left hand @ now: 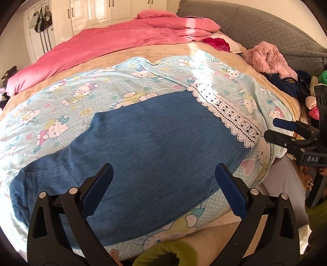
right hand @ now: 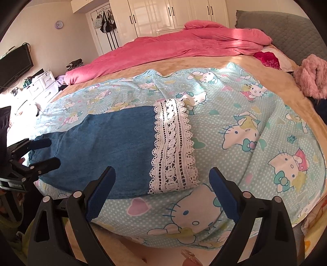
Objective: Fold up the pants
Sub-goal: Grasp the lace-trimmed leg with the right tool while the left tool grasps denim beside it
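Blue denim pants (left hand: pixel 147 143) lie flat on a light blue cartoon-print sheet (left hand: pixel 61 106), waistband at the left, a white lace hem (left hand: pixel 226 114) at the right. In the right wrist view the pants (right hand: pixel 106 147) lie left of centre with the lace hem (right hand: pixel 173 147) in the middle. My left gripper (left hand: pixel 163 169) is open and empty above the pants' near edge; it also shows at the left of the right wrist view (right hand: pixel 47 152). My right gripper (right hand: pixel 161 174) is open and empty above the near end of the lace hem; it also shows at the right of the left wrist view (left hand: pixel 272 127).
A pink duvet (left hand: pixel 106 45) lies across the far side of the bed. A fluffy pink garment (left hand: pixel 267 59) and dark clothes (left hand: pixel 290 83) sit at the right by a grey headboard (left hand: pixel 255 26). White wardrobes (right hand: pixel 173 14) stand behind; a drawer unit (right hand: pixel 40 86) stands left.
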Tool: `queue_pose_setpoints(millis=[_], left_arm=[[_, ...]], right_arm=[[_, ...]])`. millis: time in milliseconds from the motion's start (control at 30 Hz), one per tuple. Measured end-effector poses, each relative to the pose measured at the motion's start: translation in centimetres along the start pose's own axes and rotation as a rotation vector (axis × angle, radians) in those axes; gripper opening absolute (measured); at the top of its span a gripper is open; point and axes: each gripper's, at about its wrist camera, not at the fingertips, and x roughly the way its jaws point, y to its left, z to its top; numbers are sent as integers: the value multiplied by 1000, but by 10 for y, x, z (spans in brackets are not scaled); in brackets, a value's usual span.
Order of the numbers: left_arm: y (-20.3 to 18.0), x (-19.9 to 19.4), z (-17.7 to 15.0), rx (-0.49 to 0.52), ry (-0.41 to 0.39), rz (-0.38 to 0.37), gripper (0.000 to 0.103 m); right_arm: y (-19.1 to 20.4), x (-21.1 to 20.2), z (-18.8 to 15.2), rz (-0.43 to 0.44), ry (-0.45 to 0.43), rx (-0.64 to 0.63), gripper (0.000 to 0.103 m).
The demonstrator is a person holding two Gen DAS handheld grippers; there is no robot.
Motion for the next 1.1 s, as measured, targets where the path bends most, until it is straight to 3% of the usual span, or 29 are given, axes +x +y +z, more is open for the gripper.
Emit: queue_pose_setpoints(millis=[500, 700, 900, 1033, 1100], left_arm=[[-18, 38, 50, 75, -6, -13, 94], [-16, 72, 81, 126, 10, 4, 94], [-2, 121, 115, 126, 66, -75, 94], [-2, 151, 125, 180, 97, -18, 93], [-4, 164, 128, 189, 118, -30, 93]], right_arm=[[-7, 16, -5, 51, 22, 40, 92], [-14, 34, -1, 74, 26, 105, 92], [-22, 54, 0, 89, 58, 188, 92], [-23, 61, 1, 91, 56, 190, 92], [-22, 64, 1, 89, 59, 191, 92]])
